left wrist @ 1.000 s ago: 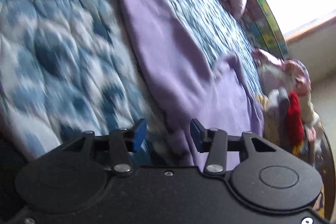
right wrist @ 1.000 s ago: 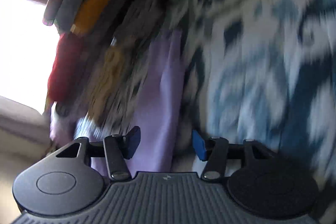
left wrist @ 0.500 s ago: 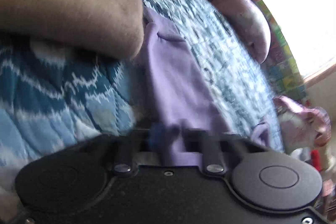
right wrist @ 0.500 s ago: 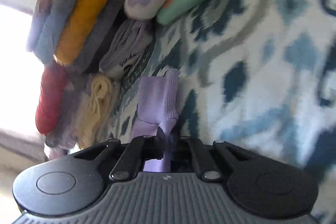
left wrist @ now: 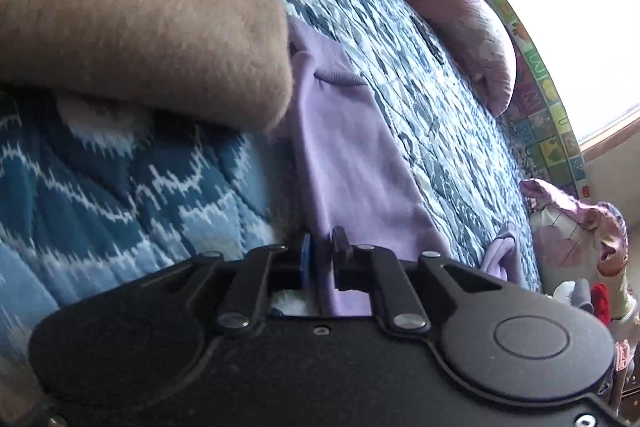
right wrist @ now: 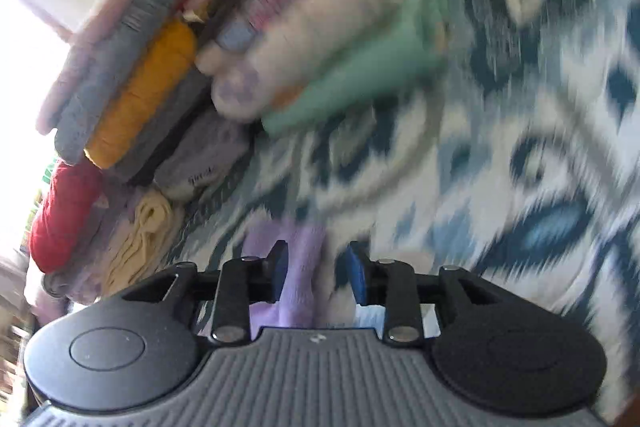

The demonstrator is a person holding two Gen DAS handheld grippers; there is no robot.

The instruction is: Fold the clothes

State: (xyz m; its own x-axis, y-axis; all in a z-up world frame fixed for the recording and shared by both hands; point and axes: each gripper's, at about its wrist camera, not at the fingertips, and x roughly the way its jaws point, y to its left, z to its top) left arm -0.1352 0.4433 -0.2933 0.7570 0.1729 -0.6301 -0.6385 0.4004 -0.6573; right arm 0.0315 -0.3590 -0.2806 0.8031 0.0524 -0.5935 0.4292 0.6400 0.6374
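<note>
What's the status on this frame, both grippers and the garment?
Left gripper shut on lilac knit garment. Right gripper open, lilac cloth between its fingers. Tan fuzzy cushion overlaps the garment's far end.

Lilac garment (left wrist: 348,155), blue-white patterned quilt (left wrist: 420,99)

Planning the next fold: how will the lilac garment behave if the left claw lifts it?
Probably floppy: the lilac garment lies limp and creased on the quilt. Likely light, since the thin knit bunches easily inside the left claw. It will probably drape and trail rather than hold shape.
</note>
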